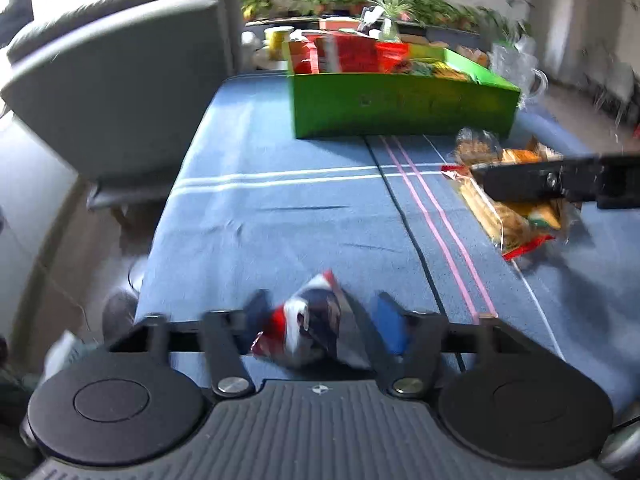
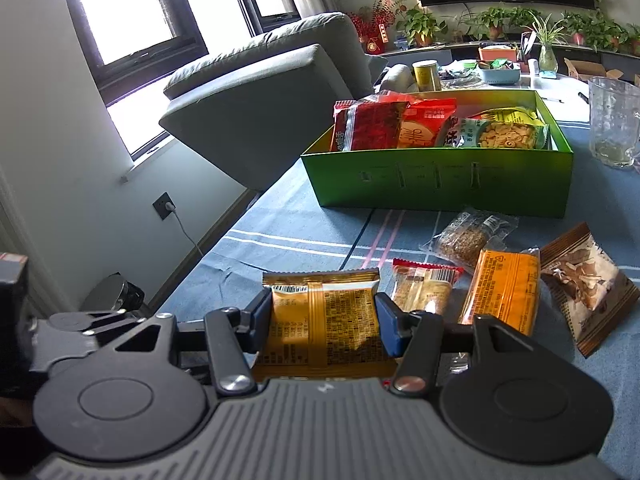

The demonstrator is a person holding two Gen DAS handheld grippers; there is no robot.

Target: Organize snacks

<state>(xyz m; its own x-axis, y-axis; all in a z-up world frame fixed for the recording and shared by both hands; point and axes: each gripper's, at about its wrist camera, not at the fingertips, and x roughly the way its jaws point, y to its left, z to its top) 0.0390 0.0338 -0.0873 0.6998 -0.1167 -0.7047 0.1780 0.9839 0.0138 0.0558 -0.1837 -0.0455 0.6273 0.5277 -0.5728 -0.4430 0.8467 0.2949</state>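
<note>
Right gripper pinches an orange packet; left gripper spread around a red-blue packet. Four loose packets lie right, before the far green box.

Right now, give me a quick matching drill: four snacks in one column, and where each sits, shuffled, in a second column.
Things:
1. orange packet
2. red, white and navy packet
3. macaroni bag
4. brown packet

Places:
A. inside the green box
B. between the right claw's pads
C. loose on the blue cloth, far right
D. between the left claw's pads

Pairs: 1-B, 2-D, 3-A, 4-C
</note>
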